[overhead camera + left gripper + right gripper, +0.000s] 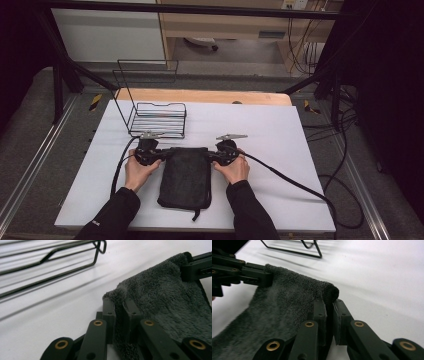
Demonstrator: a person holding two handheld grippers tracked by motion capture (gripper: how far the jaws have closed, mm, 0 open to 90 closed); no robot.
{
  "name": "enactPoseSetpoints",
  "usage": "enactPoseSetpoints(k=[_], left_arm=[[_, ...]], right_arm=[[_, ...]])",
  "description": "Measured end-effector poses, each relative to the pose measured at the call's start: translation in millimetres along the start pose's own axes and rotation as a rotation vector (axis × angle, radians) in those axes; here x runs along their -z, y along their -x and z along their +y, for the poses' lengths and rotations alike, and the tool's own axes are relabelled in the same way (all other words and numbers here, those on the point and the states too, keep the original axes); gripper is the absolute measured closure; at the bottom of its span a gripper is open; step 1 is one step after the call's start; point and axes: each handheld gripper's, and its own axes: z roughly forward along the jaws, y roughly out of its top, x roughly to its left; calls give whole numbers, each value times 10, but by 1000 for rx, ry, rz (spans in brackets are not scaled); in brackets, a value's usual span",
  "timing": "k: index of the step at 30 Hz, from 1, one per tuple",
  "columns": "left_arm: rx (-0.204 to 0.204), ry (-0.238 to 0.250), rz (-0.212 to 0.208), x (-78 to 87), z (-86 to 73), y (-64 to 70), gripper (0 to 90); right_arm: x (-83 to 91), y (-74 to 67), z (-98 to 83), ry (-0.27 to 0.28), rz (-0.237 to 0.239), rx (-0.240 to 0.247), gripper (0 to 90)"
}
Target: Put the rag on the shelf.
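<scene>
Dark grey towel (184,176) flat on white table (280,150), folded into a long rectangle, far edge held at both corners. Left gripper (161,154) on the far left corner, right gripper (210,155) on the far right corner, each pointing inward toward the other across the towel's far edge.

In the left gripper view: left gripper (118,315) with jaws drawn close together, a fold of fleecy towel (160,305) pinched between them, corner tuft bulging just past the fingertips (109,305). Rest of the cloth spreading away to one side of the jaws; right gripper (192,269) biting the opposite corner farther off.

In the right gripper view: right gripper (329,308) likewise clamped on the towel (284,305), rolled hem poking out just beyond the fingertips (319,305), cloth running off to one side toward the left gripper (265,275), also closed on its corner.

Left hand (139,173) and right hand (234,170) wrapped round the gripper handles, either side of the towel, dark sleeves trailing back. Black wire rack (155,112) standing beyond the left gripper's fingers, near but apart from the towel. Cables (290,180) trailing from both grippers across the table.
</scene>
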Motion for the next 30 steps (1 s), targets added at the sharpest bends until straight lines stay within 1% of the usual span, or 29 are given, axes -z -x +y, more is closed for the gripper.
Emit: enactPoseSetpoints(k=[3, 4, 6, 9, 12, 16, 19, 21, 22, 23, 26, 27, 29, 30], left_arm=[[-14, 19, 2, 68, 8, 35, 814], [-17, 27, 0, 93, 10, 46, 814], [-24, 40, 0, 136, 12, 68, 814], [-50, 51, 10, 191, 6, 101, 815], [-49, 76, 7, 251, 8, 134, 815], [-59, 100, 11, 318, 10, 178, 815], [-73, 115, 26, 363, 16, 209, 815], [-75, 124, 21, 387, 19, 233, 816], [-79, 129, 28, 404, 19, 242, 815], [-84, 132, 33, 419, 19, 251, 816], [-89, 148, 28, 467, 17, 283, 815], [-93, 153, 28, 490, 18, 290, 816], [-91, 171, 28, 537, 22, 309, 816], [-92, 180, 28, 563, 26, 317, 815]], right_arm=[[77, -50, 5, 29, 13, 15, 832], [77, -50, 5, 29, 13, 15, 832], [106, -73, 0, 46, 17, 29, 833], [153, -110, -4, 69, 24, 43, 833], [198, -143, -9, 92, 30, 60, 833], [262, -184, -20, 124, 35, 94, 834], [288, -200, -19, 133, 37, 98, 833], [312, -213, -20, 143, 37, 107, 833], [322, -223, -21, 149, 36, 105, 833], [333, -227, -21, 154, 37, 116, 833], [367, -256, -22, 172, 41, 120, 833], [397, -278, -18, 183, 43, 128, 833], [414, -291, -14, 190, 46, 131, 833], [454, -315, -5, 205, 52, 136, 833]])
